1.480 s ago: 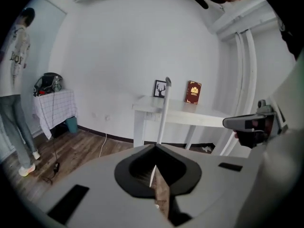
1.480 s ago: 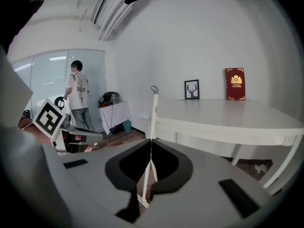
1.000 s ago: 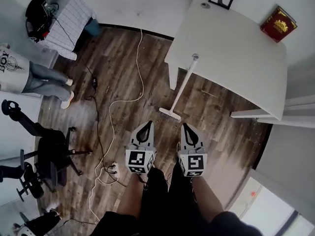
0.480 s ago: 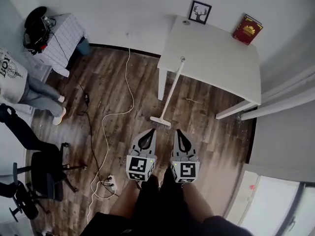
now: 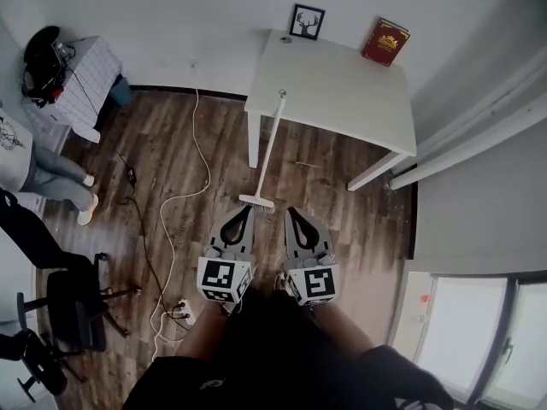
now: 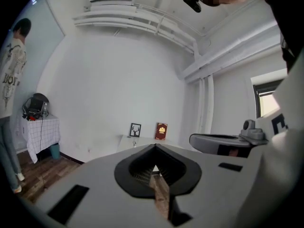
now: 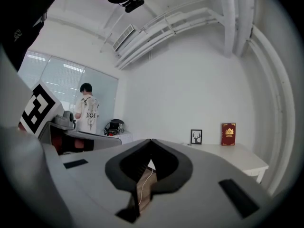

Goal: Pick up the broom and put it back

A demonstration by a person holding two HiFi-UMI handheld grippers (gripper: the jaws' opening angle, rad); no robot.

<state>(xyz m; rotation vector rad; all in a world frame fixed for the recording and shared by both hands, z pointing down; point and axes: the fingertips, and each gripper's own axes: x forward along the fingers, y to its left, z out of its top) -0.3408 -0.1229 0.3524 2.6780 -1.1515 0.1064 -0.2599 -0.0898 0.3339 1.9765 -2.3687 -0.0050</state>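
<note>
A white broom leans against the front edge of the white table. Its brush head rests on the wood floor and its handle top reaches the table edge. My left gripper hangs just short of the brush head, a little to its left, jaws shut and holding nothing. Beside it my right gripper is to the right of the brush head, also shut and holding nothing. Neither gripper touches the broom.
A framed deer picture and a red book stand at the table's back. A white cable runs across the floor to a power strip. At the left are a person, an office chair and a cloth-covered stand.
Both grippers have risen and now point more level. The head view has shifted, so table and broom sit further left and up. The broom itself still leans on the table.
</note>
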